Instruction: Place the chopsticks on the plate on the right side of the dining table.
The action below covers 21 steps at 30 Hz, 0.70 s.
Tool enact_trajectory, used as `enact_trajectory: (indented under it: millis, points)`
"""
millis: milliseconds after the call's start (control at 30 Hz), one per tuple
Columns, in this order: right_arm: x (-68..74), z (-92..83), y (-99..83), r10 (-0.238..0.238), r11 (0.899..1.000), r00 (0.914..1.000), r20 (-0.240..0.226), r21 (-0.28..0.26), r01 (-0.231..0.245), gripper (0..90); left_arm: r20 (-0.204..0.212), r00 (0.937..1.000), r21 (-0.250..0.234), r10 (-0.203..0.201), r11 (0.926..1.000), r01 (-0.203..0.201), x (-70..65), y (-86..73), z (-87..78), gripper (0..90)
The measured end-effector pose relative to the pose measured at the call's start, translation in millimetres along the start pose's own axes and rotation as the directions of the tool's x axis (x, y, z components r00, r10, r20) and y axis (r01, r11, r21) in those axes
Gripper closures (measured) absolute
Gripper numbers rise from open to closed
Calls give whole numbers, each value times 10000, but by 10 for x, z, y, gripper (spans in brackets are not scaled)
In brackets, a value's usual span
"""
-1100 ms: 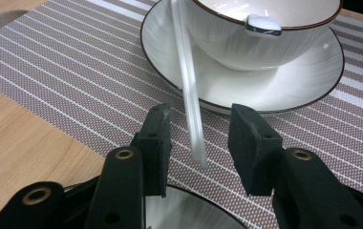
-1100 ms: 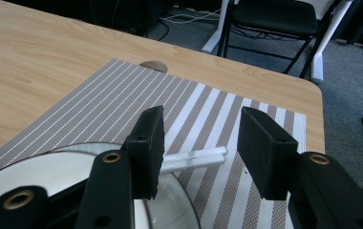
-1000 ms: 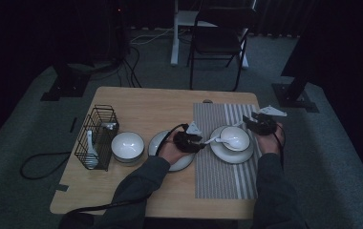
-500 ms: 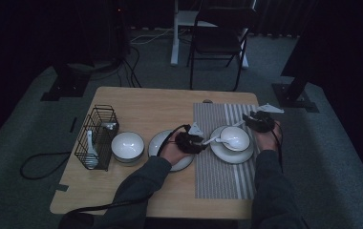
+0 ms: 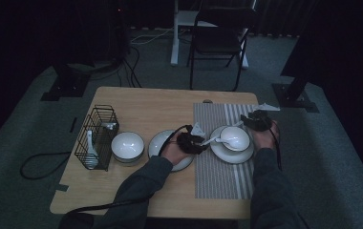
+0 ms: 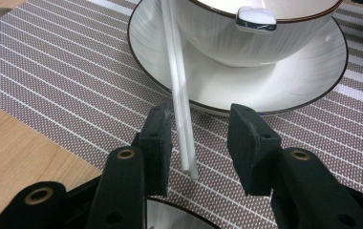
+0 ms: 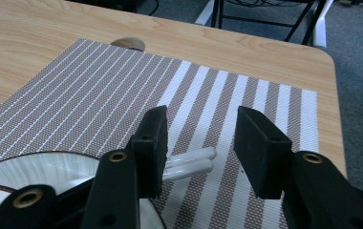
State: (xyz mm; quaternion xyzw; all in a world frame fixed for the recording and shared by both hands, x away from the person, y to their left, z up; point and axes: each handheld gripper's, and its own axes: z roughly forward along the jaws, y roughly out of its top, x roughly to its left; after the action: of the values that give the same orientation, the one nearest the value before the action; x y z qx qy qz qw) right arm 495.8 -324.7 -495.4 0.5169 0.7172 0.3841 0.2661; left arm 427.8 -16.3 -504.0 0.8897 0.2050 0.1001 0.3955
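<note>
On a striped placemat point(image 5: 222, 181) stands a white bowl point(image 5: 235, 137) on a white plate point(image 5: 229, 155), with a white spoon point(image 5: 218, 139) in the bowl. In the left gripper view a pair of white chopsticks point(image 6: 177, 90) runs over the plate rim point(image 6: 284, 86) past the bowl point(image 6: 227, 43). Their near ends lie between the jaws of my left gripper point(image 6: 201, 126), close to the left jaw, and the jaws stand open. Their far ends point(image 7: 194, 164) lie beside the left jaw of my right gripper point(image 7: 201, 129). Its jaws have just been opening and stand open around them.
A black wire basket point(image 5: 96, 136) holding a white spoon stands at the table's left, with an empty white bowl point(image 5: 127, 145) and a plate point(image 5: 158, 143) beside it. The table's right edge point(image 7: 327, 95) runs close to the right gripper. A folding chair point(image 5: 218, 43) stands beyond the table.
The right gripper has edged slightly left toward the bowl. The left hand has kept still.
</note>
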Motion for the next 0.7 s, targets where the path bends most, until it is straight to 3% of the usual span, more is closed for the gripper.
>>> enact_trajectory:
  millis: [367,700]
  points:
    - [20,142,-16,56,9982,9999,106,603,-62,542,-84,10000,187,-45,9998,46,0,10,28,626]
    - [12,174,-31,108,9967,9999,126,797,-118,539,-93,9999,448,-72,9990,76,15,7,67,651]
